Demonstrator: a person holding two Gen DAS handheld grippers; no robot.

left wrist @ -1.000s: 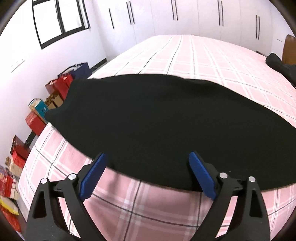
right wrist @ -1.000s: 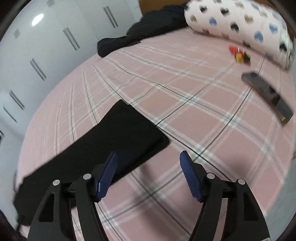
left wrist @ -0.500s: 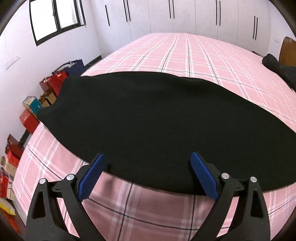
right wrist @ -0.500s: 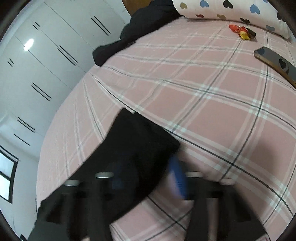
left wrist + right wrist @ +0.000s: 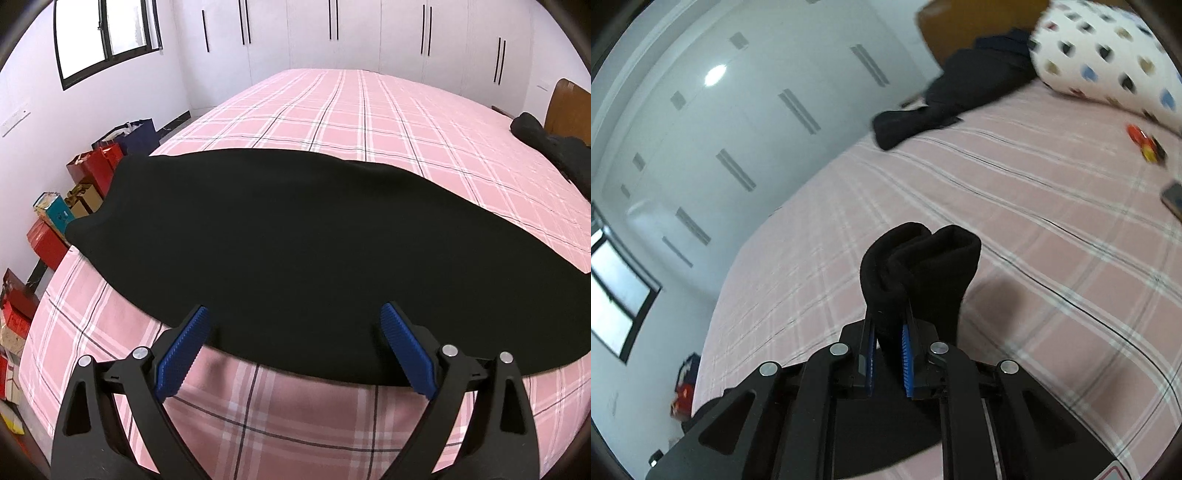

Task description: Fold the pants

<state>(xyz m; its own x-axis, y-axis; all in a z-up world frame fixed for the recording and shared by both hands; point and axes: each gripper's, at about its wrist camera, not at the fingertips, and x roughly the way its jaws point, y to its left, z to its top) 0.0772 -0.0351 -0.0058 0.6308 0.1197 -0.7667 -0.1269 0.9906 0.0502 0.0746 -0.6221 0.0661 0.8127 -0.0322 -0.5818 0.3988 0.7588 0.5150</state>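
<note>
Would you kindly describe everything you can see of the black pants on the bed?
The black pants look like soft, matte knit fabric, lying flat across the pink plaid bedspread. The open left gripper hovers at their near edge. One end is bunched and lifted, pinched in the right gripper.

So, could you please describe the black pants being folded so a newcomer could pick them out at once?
Start from the pink plaid bed. The pants are the long black cloth spread flat across its near end, one end pinched in the right gripper. The other dark clothes lie crumpled by the pillow.
</note>
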